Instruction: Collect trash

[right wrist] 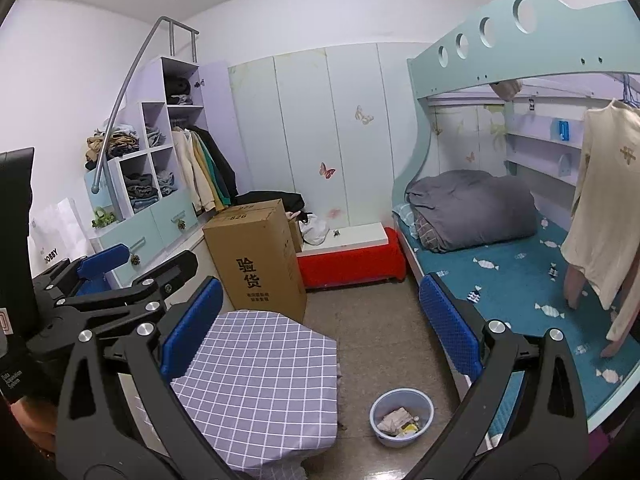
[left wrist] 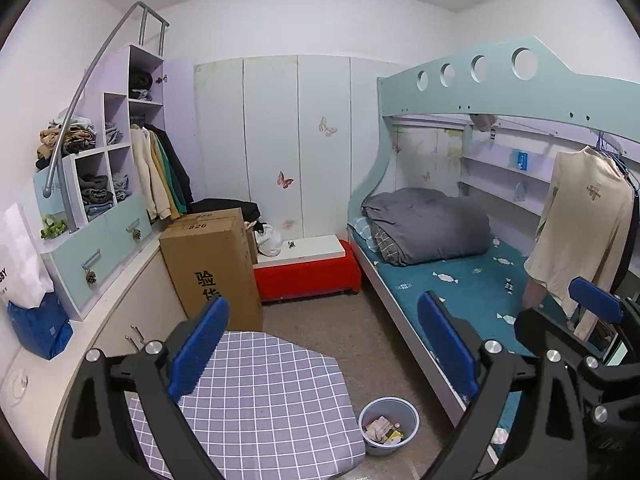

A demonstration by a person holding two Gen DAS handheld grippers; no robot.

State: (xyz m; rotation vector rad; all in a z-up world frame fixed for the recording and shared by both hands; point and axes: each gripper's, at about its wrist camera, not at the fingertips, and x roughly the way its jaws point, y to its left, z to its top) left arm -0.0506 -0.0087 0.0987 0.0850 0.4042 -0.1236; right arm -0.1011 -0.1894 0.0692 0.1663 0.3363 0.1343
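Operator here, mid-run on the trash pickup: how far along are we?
Early, by the look of it. Done: the bin on the floor between the checked-cover seat and the bed already holds some paper scraps. In hand: nothing; left gripper and right gripper are both open and empty, raised above the floor. Left: I can't make out any loose litter on the floor from here; the bin itself is untouched.

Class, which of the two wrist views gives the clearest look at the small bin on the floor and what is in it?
The right wrist view: the bin sits unobstructed, paper scraps visible inside. The left wrist view shows it too, equally whole, but more crowded by the claw arm beside it.
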